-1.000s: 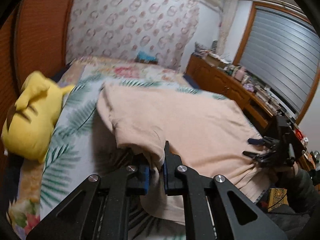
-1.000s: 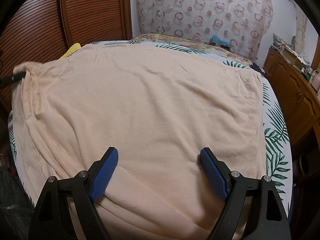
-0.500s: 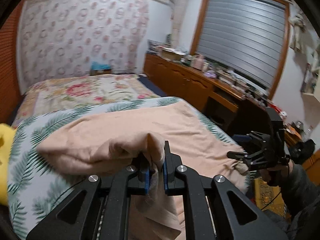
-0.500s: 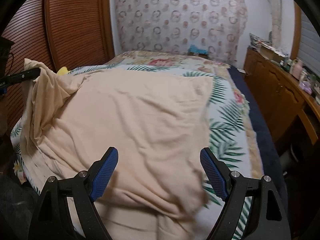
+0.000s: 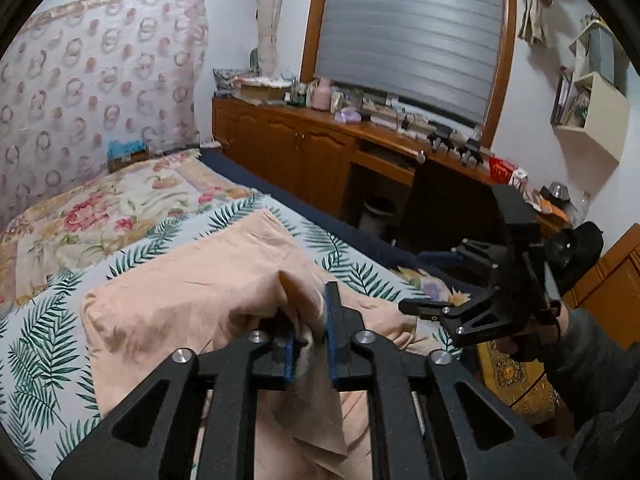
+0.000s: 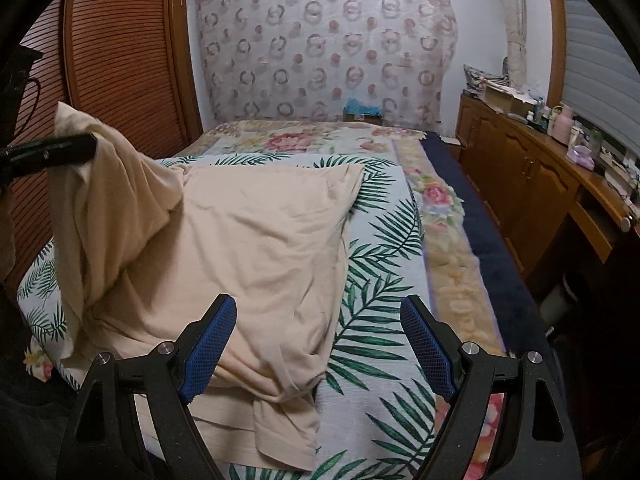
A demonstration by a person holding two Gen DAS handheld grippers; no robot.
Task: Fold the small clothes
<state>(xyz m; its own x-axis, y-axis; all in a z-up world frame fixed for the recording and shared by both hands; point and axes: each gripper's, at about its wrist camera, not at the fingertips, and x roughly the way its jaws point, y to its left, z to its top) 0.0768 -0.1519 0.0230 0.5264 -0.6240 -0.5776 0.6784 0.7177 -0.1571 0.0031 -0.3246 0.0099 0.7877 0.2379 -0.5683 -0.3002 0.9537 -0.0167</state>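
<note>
Left wrist view: the left tool (image 5: 310, 334) has a fold of the peach garment (image 5: 192, 296) between its opening jaws, lifted off the bed (image 5: 44, 344). Right wrist view: the right tool (image 6: 316, 344) gapes wide, holding nothing, above the garment's near edge.

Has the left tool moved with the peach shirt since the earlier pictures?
Yes. The left tool, its jaws now opening around the shirt, has swung right, from the yellow toy toward the wooden cabinets.

Close wrist views over shared bed (image 5: 48, 344)
</note>
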